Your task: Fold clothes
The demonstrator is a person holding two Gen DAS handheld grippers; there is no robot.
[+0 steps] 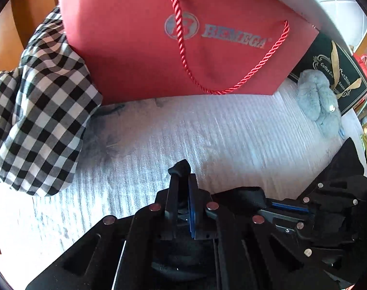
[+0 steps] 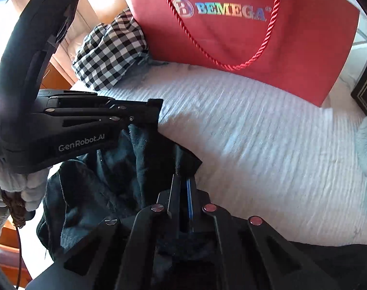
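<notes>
Tabletop [image 2: 268, 145]: one, covered in a white ribbed cloth; its far edge is hidden behind the bag.
Red bag [image 1: 140, 46]: one, marked BEMEGA, with a twisted red rope handle [image 1: 231, 88], lying at the back.
Checked garment [image 1: 43, 111]: one, black and white, bunched at the left, partly tucked behind the bag.
Dark garment [image 2: 115, 176]: one, crumpled at the near edge, held by both grippers; its lower part is cut off.
Black box [image 1: 340, 77]: one, gold ribbon, cut off at the right.
Grey fluffy toy [image 1: 321, 96]: one, beside the box.
Left gripper [image 1: 182, 176]: fingers pressed together on a corner of the dark garment.
Right gripper [image 2: 183, 181]: fingers pressed together, pinching the dark garment's edge.
</notes>
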